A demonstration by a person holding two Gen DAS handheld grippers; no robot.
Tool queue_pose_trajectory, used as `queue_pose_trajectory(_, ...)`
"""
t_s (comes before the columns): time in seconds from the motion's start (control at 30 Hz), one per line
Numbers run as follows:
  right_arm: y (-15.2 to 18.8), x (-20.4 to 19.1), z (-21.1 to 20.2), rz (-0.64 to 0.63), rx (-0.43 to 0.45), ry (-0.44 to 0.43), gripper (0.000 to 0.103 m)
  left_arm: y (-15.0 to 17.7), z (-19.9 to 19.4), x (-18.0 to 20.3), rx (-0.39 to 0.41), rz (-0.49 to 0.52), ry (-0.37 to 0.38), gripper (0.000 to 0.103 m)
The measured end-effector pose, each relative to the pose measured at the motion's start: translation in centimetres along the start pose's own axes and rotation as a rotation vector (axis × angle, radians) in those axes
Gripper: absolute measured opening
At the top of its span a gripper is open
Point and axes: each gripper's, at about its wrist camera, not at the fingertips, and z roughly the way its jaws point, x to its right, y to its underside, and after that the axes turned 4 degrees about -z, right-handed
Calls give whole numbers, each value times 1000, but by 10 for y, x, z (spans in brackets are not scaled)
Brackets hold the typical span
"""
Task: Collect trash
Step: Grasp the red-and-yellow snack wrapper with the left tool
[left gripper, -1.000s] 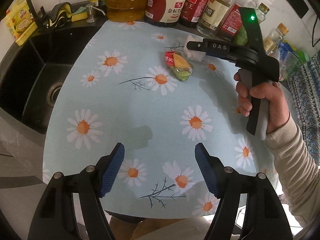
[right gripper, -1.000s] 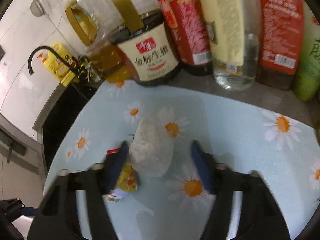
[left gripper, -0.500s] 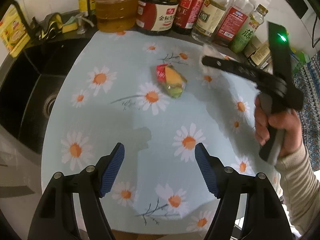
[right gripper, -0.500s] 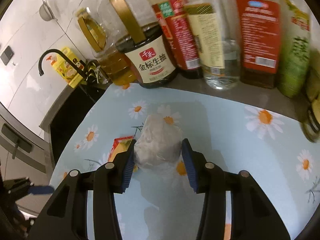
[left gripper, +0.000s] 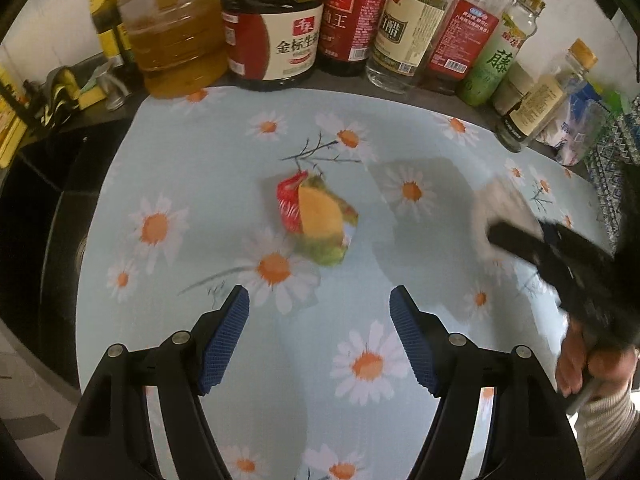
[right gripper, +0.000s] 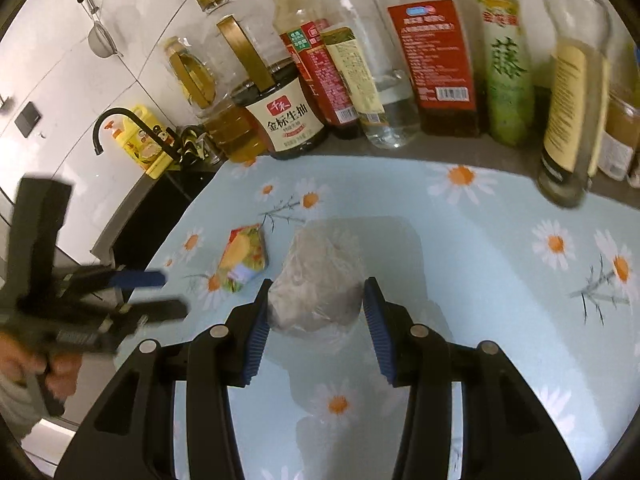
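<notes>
My right gripper [right gripper: 316, 300] is shut on a crumpled white plastic wrapper [right gripper: 316, 280] and holds it above the daisy-print cloth. In the left wrist view the wrapper [left gripper: 500, 208] is a white blur at the tip of the right gripper, at the right. A red, yellow and green snack packet [left gripper: 316, 220] lies on the cloth, a little ahead of my left gripper [left gripper: 320, 316], which is open and empty. The packet also shows in the right wrist view [right gripper: 244, 256], left of the held wrapper.
A row of sauce and oil bottles [left gripper: 280, 32] stands along the back edge of the counter, with more jars [left gripper: 528, 108] at the right. A black sink [left gripper: 32, 208] with a tap [right gripper: 120, 124] lies to the left of the daisy cloth [left gripper: 224, 420].
My right gripper closed on the white wrapper and carried it back and to the right, away from the bottles. My left gripper moved forward toward the snack packet.
</notes>
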Motion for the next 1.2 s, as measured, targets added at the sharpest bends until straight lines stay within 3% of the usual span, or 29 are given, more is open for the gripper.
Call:
queue_pose_trajectory(0.3,23,11,-19,58,11,-32,46,-28,32,8,-47,62,-60,71)
queue_pose_trajectory(1.03,38,33,-19,111,-3,-51,46,-60,74,8,-107,40,-107,70)
queue_pose_trajectory(1.13,41,35,-19,117,-3,-43,46,-61,75,10,-101,46,-105,68)
queue_pose_trajectory(1.2,41,37,-19,126,-3,-44,46,-63,76,11,-95,57,-101,61)
